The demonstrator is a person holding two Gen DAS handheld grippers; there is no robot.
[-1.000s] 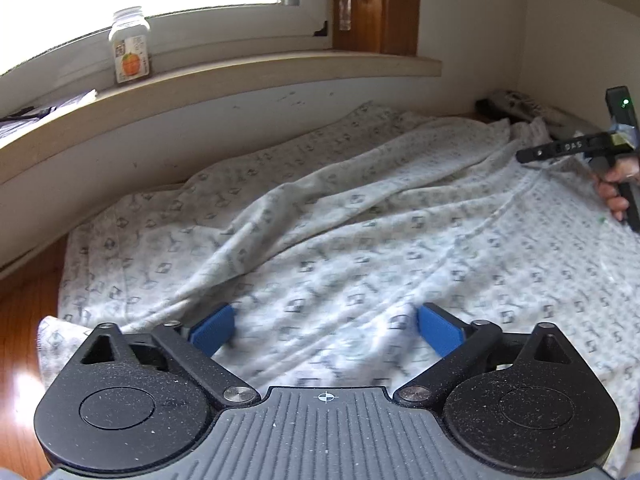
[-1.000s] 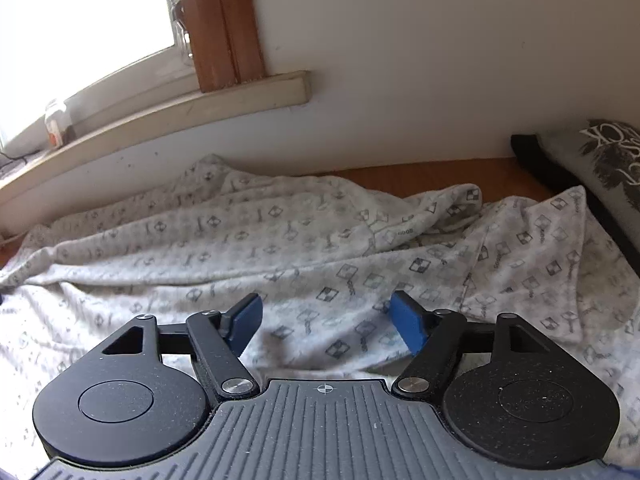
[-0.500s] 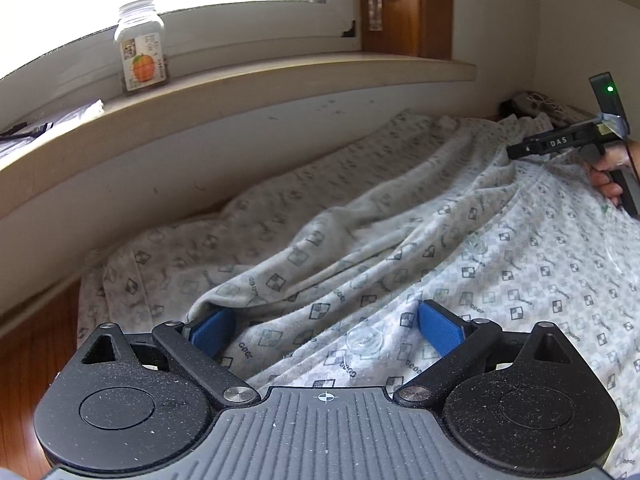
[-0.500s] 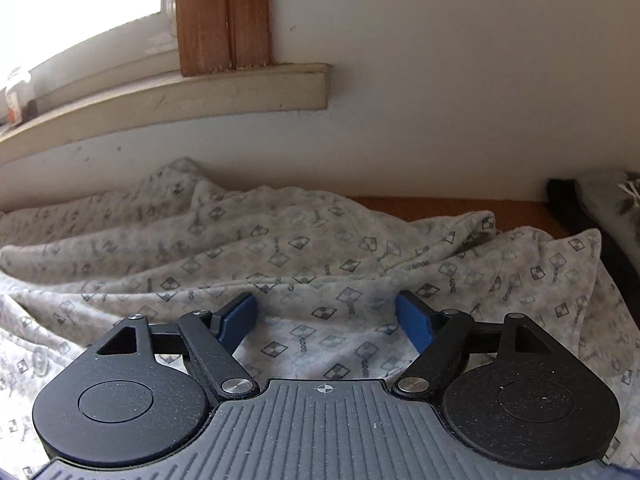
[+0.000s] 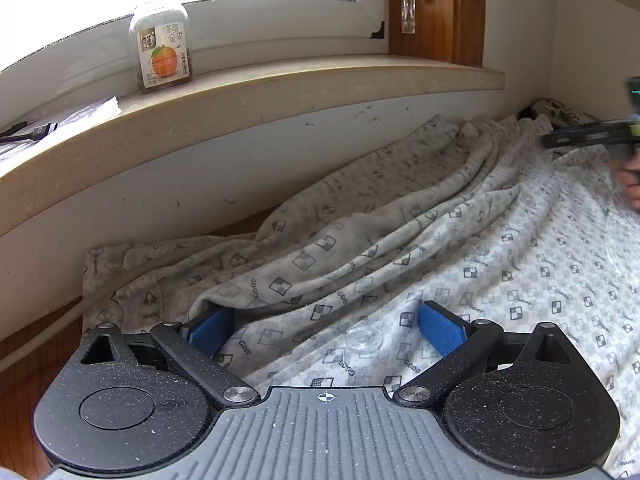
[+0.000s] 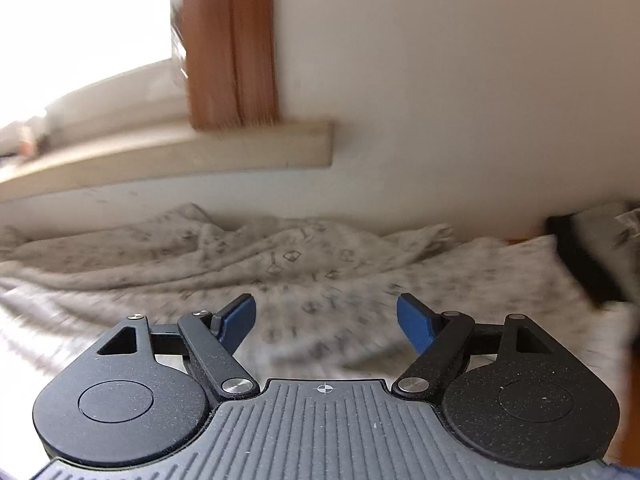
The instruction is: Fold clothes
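A white garment point(image 5: 500, 264) with a grey checker print lies spread out below the window sill; in the right wrist view it point(image 6: 304, 264) looks blurred. My left gripper point(image 5: 326, 320) is open low over its left part. The left pad point(image 5: 212, 326) is tucked under a raised fold and the right pad point(image 5: 440, 328) rests on flat cloth. A clear button point(image 5: 362, 338) lies between them. My right gripper point(image 6: 326, 312) is open above the garment's right part with nothing between its jaws. From the left wrist it appears at the far right edge point(image 5: 580, 136), held by a hand.
The wall and a window sill point(image 5: 280, 96) run close behind the garment. A jar point(image 5: 162, 40) with an orange label, some paper and a cable sit on the sill. A wooden surface point(image 5: 24, 360) shows at the left. A dark pillow point(image 6: 592, 256) lies at the right.
My left gripper has moved toward the wall and the garment's left end, and its left pad now sits under a fold. The right gripper's view has swung and blurred, and its jaws stand slightly wider.
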